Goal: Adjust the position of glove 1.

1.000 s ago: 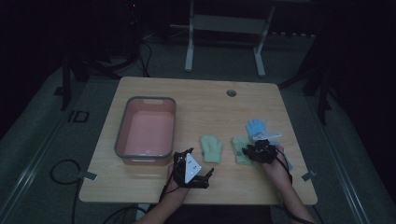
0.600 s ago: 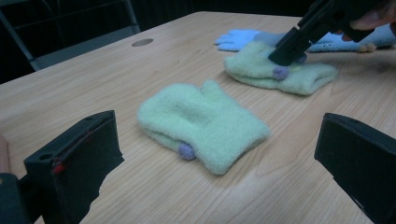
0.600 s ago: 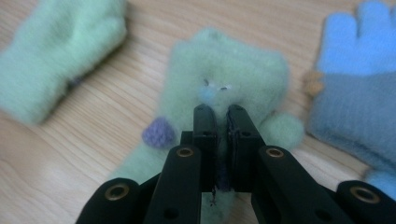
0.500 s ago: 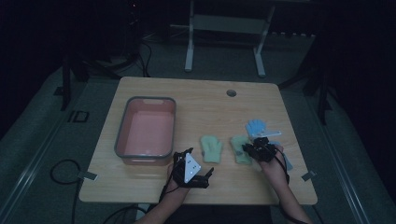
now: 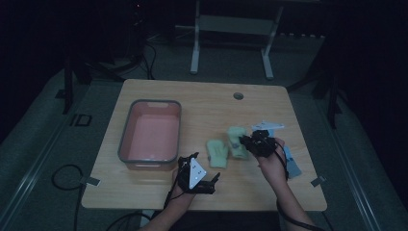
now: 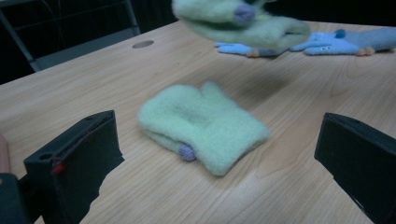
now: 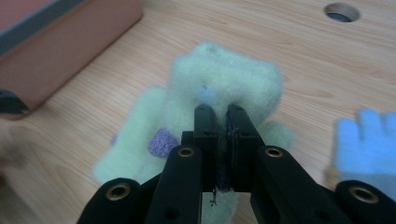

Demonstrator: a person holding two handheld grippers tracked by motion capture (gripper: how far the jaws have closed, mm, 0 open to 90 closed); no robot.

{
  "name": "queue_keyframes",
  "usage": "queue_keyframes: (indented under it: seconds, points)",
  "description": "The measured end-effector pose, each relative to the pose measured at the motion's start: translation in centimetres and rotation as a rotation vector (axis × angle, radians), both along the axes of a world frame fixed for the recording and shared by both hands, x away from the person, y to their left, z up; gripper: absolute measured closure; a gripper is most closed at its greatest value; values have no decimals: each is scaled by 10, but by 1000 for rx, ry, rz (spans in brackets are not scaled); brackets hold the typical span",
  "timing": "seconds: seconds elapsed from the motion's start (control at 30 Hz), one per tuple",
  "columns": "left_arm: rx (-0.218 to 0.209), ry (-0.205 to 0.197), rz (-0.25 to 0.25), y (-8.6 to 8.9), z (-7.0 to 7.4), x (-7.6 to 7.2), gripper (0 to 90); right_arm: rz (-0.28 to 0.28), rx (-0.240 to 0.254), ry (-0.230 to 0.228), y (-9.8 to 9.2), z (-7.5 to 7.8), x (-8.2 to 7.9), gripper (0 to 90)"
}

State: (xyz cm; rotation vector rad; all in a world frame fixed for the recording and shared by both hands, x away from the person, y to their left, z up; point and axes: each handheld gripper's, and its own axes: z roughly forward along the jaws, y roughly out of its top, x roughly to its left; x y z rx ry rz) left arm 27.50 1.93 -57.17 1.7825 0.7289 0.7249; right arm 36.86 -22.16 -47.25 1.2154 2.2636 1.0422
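A pale green mitten (image 7: 224, 79) with a purple dot hangs above the table, and my right gripper (image 7: 223, 116) is shut on its cuff edge. In the high view that gripper (image 5: 251, 143) holds the mitten (image 5: 235, 139) just right of the table's middle. A second green mitten (image 6: 205, 128) lies flat on the wood, with my left gripper (image 6: 218, 130) standing open in front of it and wide jaws on either side. From above, the left gripper (image 5: 211, 182) sits near the front edge, close to this mitten (image 5: 217, 152).
A pink bin with a grey rim (image 5: 126, 134) stands at the left of the table. Blue gloves (image 6: 322, 42) lie at the right, behind the lifted mitten. A round cable hole (image 5: 238, 96) is near the far edge.
My right gripper has closed on the right-hand green mitten and lifted it off the table, drifting slightly left. The left gripper has stayed put.
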Motion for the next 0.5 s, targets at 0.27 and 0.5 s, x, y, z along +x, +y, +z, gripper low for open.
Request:
queue_keyframes:
  seconds: [0.27, 0.5]
  points:
    - [-7, 4, -1, 1, 0, 0, 2, 13, 37, 18, 36, 0, -2, 847]
    - [-2, -1, -3, 0, 0, 0, 2, -1, 35, 43, 56, -9, -5, 847]
